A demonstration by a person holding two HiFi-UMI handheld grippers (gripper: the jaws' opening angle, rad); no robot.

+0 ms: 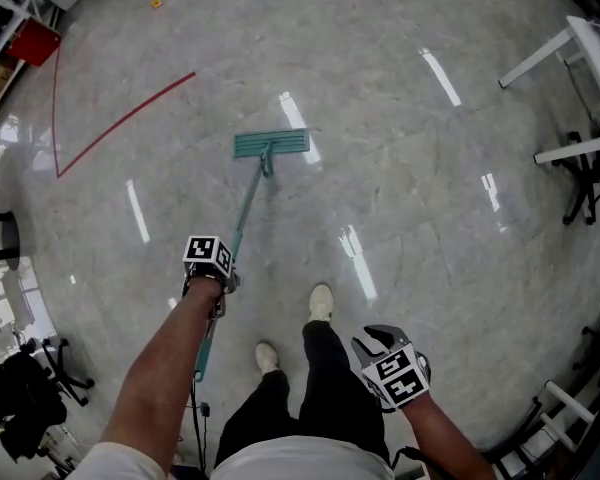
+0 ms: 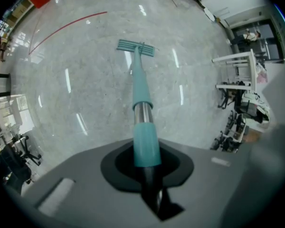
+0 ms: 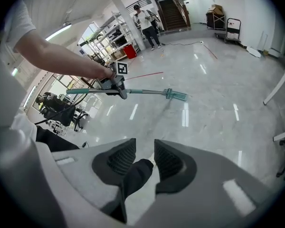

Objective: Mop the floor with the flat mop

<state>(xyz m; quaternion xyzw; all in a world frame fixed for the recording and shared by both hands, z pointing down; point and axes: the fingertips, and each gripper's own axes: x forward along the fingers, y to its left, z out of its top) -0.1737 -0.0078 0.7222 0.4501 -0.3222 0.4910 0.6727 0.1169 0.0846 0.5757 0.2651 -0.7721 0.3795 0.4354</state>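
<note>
Head view is showing the left hand-held gripper [image 1: 223, 280] clamping the teal handle of the flat mop [image 1: 271, 144], whose head is lying flat on the grey floor [image 1: 430, 198], ahead of the person's feet [image 1: 321, 303]. The right hand-held gripper [image 1: 378, 340] is hanging low, its jaws standing narrowly apart and gripping nothing.

Left gripper [image 1: 220, 283] clamps the mop handle [image 1: 246, 211], arm stretched forward; right gripper [image 3: 145, 151] hangs low, jaws apart

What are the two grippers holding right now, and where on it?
The left gripper grips the flat mop's handle on its teal sleeve, well above the mop head. The right gripper holds nothing, jaws apart.
</note>
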